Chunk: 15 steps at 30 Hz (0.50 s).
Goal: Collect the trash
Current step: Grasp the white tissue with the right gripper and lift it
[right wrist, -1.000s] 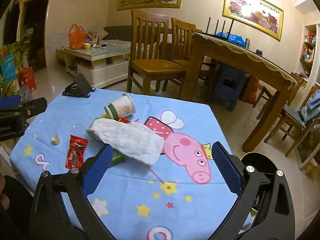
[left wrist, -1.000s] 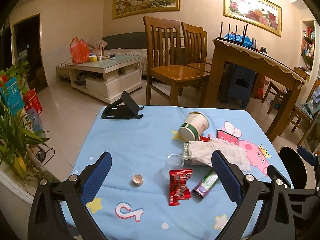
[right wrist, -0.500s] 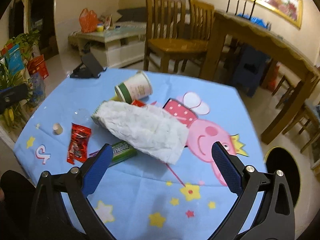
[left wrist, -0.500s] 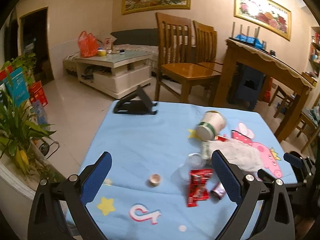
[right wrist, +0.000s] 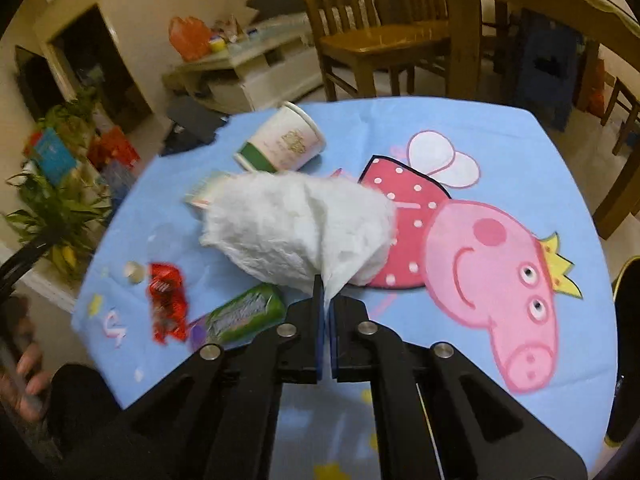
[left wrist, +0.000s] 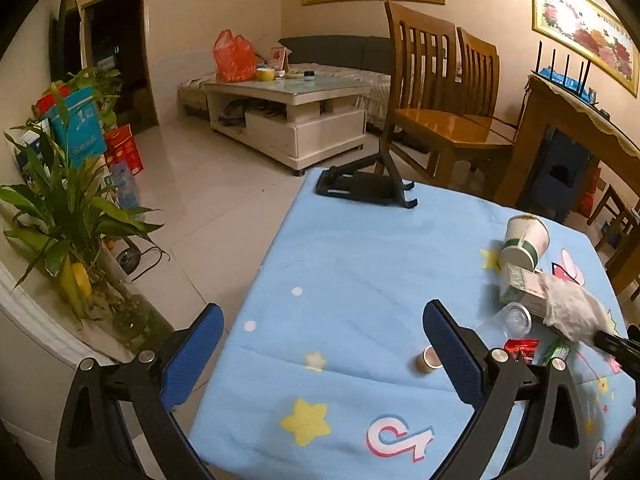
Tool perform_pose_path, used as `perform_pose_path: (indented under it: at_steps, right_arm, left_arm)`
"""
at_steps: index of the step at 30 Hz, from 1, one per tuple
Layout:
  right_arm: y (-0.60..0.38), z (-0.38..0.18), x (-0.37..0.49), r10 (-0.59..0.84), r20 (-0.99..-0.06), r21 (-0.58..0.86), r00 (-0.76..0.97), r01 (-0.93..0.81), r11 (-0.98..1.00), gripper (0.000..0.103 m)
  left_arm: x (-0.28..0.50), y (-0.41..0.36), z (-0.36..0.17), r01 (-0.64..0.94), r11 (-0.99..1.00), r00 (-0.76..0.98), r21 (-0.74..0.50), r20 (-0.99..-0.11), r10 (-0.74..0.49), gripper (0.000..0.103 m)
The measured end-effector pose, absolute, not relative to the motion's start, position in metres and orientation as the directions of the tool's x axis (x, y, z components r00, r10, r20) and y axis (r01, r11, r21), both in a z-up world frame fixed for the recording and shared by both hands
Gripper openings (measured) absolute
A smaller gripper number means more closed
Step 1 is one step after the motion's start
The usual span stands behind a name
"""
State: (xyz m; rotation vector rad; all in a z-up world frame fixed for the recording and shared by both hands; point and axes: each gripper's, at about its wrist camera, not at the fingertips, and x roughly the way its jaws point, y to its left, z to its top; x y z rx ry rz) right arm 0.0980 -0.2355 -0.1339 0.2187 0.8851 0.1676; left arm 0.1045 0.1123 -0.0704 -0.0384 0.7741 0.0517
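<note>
My right gripper (right wrist: pixel 326 312) is shut on the near corner of a crumpled white tissue (right wrist: pixel 296 224), which also shows in the left wrist view (left wrist: pixel 574 308). Around it on the blue tablecloth (right wrist: pixel 440 128) lie a tipped paper cup (right wrist: pixel 282 144), a green gum pack (right wrist: pixel 244 314), a red wrapper (right wrist: pixel 166 304), a small cap (right wrist: pixel 134 272) and a box half under the tissue (right wrist: pixel 204 192). My left gripper (left wrist: pixel 322 354) is open and empty over the table's left part, with the cap (left wrist: pixel 428 360) just left of its right finger.
A black phone stand (left wrist: pixel 364 186) sits at the table's far edge. A clear lid (left wrist: pixel 516 316) lies by the box. A black bin (right wrist: pixel 628 340) stands off the table's right side. Wooden chairs (left wrist: pixel 440 100), a dining table and potted plants (left wrist: pixel 68 216) surround the table.
My right gripper has moved down to the tissue and shut on its near corner. My left gripper has swung left, so the trash now lies at its right.
</note>
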Motion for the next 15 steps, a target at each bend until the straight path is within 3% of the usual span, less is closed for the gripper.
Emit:
perform_pose_path:
  at_steps: [6,9,11,13,15]
  right_arm:
    - [-0.301,-0.113,0.046,0.284,-0.659,0.416,0.697,0.023,0.909,0.002]
    - [-0.318,-0.130,0.037,0.256,-0.708,0.416,0.658,0.096,0.904,0.002]
    - [-0.335,-0.141,0.028,0.388,-0.646,0.564,0.657,0.068,0.823,0.002]
    - [-0.348,-0.148,0.023,0.560,-0.496,0.737,0.664,-0.018,0.675,0.003]
    - [-0.353,-0.156,0.027,0.562,-0.523,0.738,0.640,0.010,0.675,0.007]
  left_arm:
    - [0.102,0.087,-0.078,0.000,1.000,0.709,0.022,-0.705,0.016,0.096]
    - [0.103,0.074,-0.087,0.049,0.999,0.676,0.007,-0.736,-0.028,0.096]
    - [0.101,0.067,-0.091,0.070,0.998,0.664,0.004,-0.747,-0.043,0.096]
    - [0.098,0.062,-0.090,0.075,0.997,0.669,0.023,-0.742,-0.033,0.096]
    - [0.098,0.057,-0.090,0.079,0.996,0.671,0.034,-0.741,-0.028,0.096]
